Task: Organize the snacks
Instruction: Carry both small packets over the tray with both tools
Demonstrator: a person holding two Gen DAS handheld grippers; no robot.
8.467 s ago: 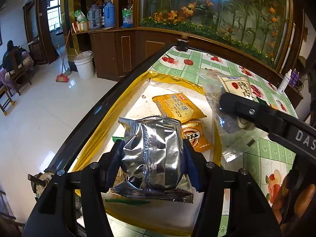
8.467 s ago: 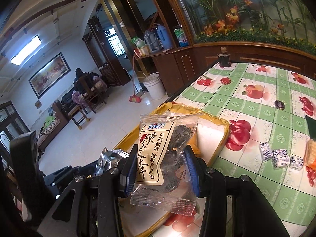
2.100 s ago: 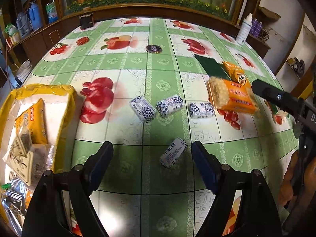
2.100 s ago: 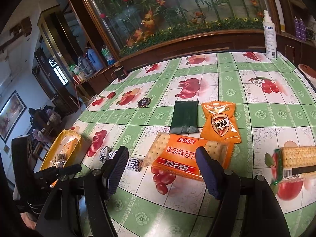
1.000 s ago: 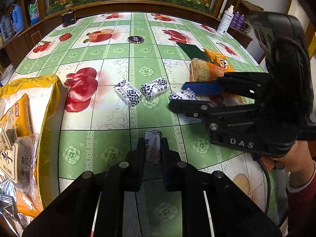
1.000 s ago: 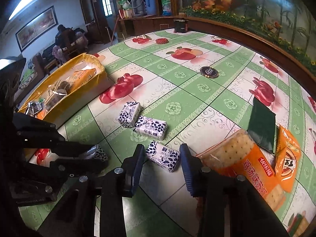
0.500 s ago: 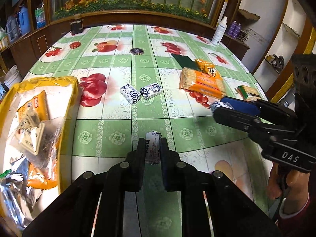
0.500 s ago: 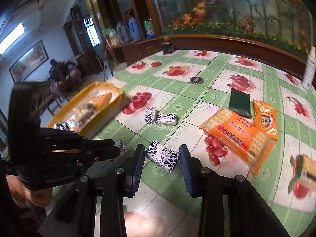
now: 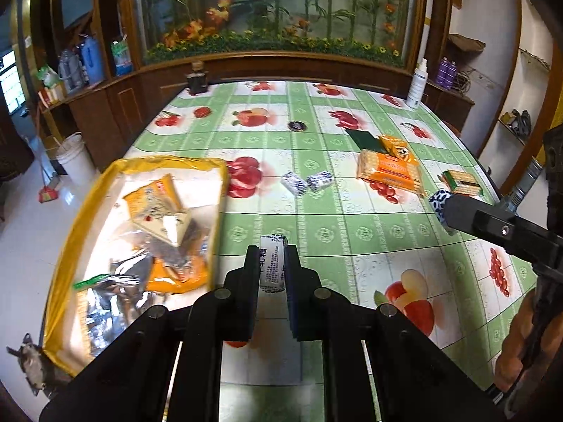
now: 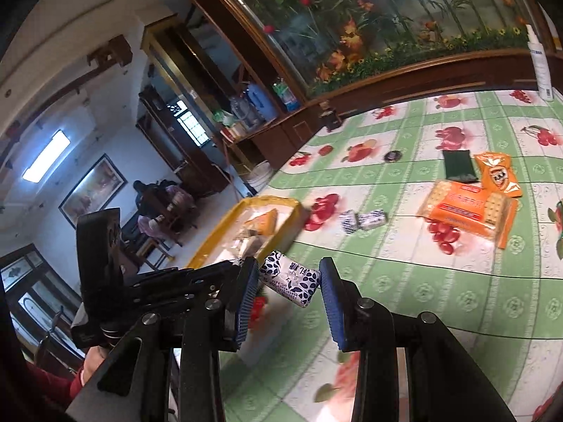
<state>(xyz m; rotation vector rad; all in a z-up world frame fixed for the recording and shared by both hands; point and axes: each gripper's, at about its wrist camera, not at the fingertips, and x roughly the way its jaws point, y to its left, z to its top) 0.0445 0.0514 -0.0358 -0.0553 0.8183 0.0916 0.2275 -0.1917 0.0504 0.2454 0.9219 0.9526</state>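
Observation:
My left gripper (image 9: 272, 258) is shut on a small white candy (image 9: 271, 263), end-on between its jaws, lifted above the table just right of the yellow tray (image 9: 211, 218). My right gripper (image 10: 289, 277) is shut on a blue-and-white patterned candy (image 10: 290, 279), held crosswise and off the table; in the left wrist view it shows at the right edge, the patterned candy (image 9: 440, 202) at its tip. The yellow tray (image 10: 228, 227) holds several snack packets. Two more patterned candies (image 9: 308, 181) lie mid-table.
An orange cracker pack (image 9: 388, 170), a small orange packet (image 9: 394, 144), a dark green packet (image 9: 362, 137) and a green-banded cracker pack (image 9: 461, 181) lie on the right of the fruit-print tablecloth. A white spray bottle (image 9: 418, 86) stands at the far edge. A person sits in the room beyond.
Both grippers have risen off the table with their candies. The left has drawn back toward the tray; the right has rolled and tilted, so its view swings toward the tray.

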